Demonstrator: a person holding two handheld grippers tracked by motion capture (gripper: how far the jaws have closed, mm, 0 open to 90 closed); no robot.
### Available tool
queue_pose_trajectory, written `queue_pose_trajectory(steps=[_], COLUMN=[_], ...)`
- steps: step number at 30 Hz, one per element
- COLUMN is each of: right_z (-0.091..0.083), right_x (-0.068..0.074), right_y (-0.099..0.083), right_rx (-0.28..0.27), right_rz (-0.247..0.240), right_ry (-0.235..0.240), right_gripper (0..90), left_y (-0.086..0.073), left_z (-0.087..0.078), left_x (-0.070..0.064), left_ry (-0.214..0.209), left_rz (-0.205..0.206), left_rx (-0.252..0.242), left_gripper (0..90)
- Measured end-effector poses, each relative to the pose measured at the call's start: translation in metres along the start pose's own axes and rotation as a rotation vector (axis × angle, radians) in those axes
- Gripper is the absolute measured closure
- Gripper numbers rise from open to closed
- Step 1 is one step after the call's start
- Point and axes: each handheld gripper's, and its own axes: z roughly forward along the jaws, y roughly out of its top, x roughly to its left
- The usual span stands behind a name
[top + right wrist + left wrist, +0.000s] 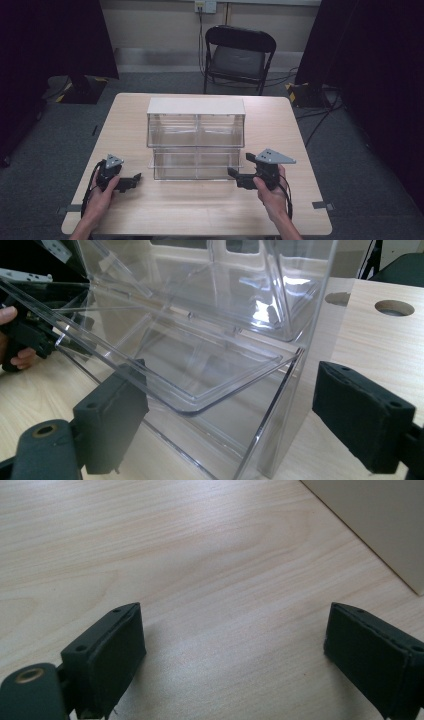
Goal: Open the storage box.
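A clear plastic two-tier bin cabinet (pixel 196 137) with a white top stands at the middle of the wooden table (pixel 150 210). In the right gripper view its transparent lower bin (pixel 200 365) sits close ahead, front flap tilted. My left gripper (pixel 134 179) rests near the table's front left, open, jaws wide over bare wood, as the left gripper view (pixel 235 650) shows. My right gripper (pixel 235 174) is held at the cabinet's lower right corner, open, nothing between its jaws (pixel 230 415). The other hand and its gripper (pixel 25 335) appear through the plastic.
A black folding chair (pixel 239 55) stands behind the table. Cables and yellow-black taped stands (pixel 299 92) lie on the grey floor. Round holes (pixel 394 307) are cut in the tabletop near the cabinet's side. Dark curtains hang at both sides.
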Motion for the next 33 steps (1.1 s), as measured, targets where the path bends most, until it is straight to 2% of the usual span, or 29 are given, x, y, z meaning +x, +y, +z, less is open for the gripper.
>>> queue_pose_trajectory(steps=[11, 33], right_z=[0.002, 0.003], right_x=[-0.001, -0.003], right_y=[0.003, 0.011], right_rx=[-0.012, -0.023], right_rz=[0.016, 0.020], right_ry=[0.001, 0.001], right_gripper=[13.9, 13.9], left_y=[0.000, 0.000], left_z=[0.000, 0.000], left_x=[0.000, 0.000], left_ry=[0.000, 0.000], left_rz=[0.000, 0.000], left_rx=[0.000, 0.000], left_gripper=[8.9, 8.8])
